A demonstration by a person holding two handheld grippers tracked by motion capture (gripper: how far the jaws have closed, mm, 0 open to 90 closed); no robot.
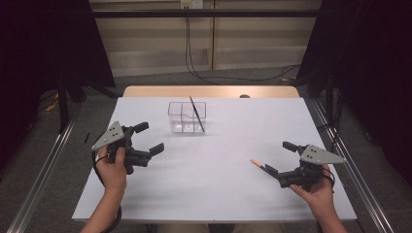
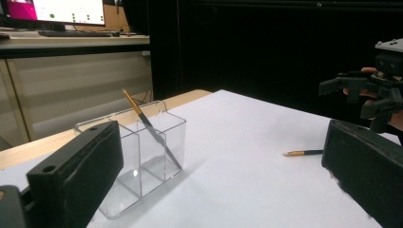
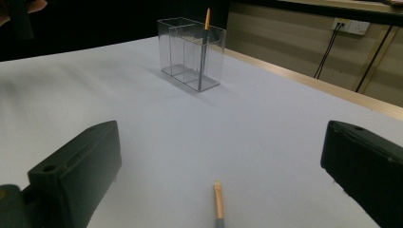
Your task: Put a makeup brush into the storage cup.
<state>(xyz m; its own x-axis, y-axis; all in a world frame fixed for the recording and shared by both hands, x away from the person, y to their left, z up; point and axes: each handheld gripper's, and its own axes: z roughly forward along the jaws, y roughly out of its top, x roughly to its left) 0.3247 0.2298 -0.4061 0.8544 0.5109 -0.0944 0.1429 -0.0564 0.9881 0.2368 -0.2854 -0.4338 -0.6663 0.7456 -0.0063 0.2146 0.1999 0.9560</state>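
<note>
Right gripper [image 1: 278,158] jaws spread wide, holding nothing; loose pencil [image 1: 257,164] lies flat on the white tabletop [image 1: 218,184] between them, orange end pointing away (seen in the right gripper view). Left gripper [image 1: 148,138] jaws also apart, empty, just left of the clear divided box [image 1: 187,117], where a second pencil [image 1: 197,114] leans.

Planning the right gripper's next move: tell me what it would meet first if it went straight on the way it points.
Probably the pencil on the table, lying just ahead between the open right gripper's fingers. Farther along stands the clear organizer, though depth is uncertain.
</note>
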